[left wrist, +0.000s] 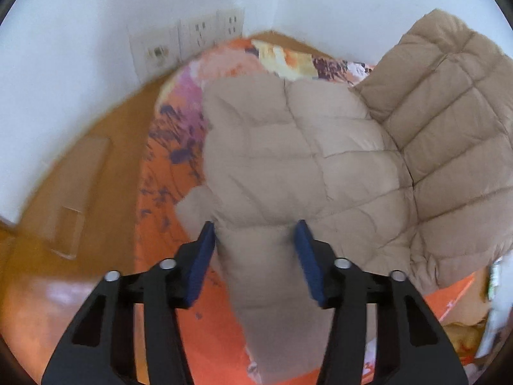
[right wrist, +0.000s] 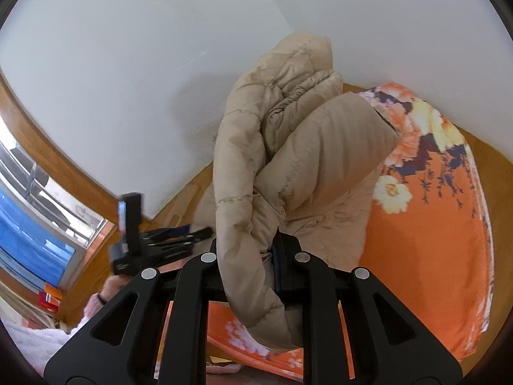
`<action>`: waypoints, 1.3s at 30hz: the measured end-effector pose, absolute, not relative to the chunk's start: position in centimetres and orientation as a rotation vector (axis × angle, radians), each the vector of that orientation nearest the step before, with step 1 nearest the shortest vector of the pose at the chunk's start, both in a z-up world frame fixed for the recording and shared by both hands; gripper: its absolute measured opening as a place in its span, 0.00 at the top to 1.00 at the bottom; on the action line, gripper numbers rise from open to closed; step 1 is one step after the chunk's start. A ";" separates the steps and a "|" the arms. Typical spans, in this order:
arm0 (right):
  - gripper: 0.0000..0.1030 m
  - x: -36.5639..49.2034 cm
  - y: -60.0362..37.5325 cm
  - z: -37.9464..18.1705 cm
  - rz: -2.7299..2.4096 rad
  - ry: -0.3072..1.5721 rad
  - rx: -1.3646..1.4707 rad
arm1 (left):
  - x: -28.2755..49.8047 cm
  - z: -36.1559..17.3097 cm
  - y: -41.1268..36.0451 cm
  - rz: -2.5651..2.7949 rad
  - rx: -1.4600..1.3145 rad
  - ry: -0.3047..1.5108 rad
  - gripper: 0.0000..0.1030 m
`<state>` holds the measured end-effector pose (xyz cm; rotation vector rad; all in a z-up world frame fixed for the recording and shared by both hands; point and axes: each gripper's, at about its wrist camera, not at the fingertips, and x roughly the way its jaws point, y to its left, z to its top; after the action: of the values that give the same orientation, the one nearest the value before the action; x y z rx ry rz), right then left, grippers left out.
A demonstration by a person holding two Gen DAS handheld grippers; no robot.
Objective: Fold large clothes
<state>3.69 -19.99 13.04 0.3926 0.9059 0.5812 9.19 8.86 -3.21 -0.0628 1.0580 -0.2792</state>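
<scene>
A beige quilted puffer jacket [left wrist: 307,147] lies on an orange floral bedspread [left wrist: 166,199]. One sleeve [left wrist: 256,276] runs toward me between the blue pads of my left gripper [left wrist: 255,240], which is open with its jaws either side of the sleeve, not closed on it. In the right wrist view my right gripper [right wrist: 247,256] is shut on a thick fold of the jacket [right wrist: 243,192] and lifts it off the bedspread [right wrist: 426,250]. The left gripper [right wrist: 179,234] also shows there, to the left and beyond.
White walls stand close behind the bed, with wall sockets [left wrist: 189,41] at the back left. A wooden bed frame [left wrist: 96,166] borders the bedspread. A window [right wrist: 35,224] is at the far left of the right wrist view. Clutter [left wrist: 493,314] lies at the right edge.
</scene>
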 end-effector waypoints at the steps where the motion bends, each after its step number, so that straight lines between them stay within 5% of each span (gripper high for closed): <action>1: 0.84 3.8 -19.2 13.2 0.590 0.911 0.391 | 9.4 -3.6 9.2 -0.299 -0.083 1.065 0.56; 21: 0.85 4.7 -2.9 7.9 0.604 1.093 0.274 | 8.3 -2.8 11.6 -0.440 -0.092 1.057 0.60; 39: 0.77 4.6 3.4 4.0 0.567 1.167 0.105 | 3.9 0.4 19.6 -0.364 -0.174 0.960 0.50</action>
<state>4.60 3.37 4.05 0.1051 1.1668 0.5670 3.91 19.64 0.36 -0.1743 0.9601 -0.3638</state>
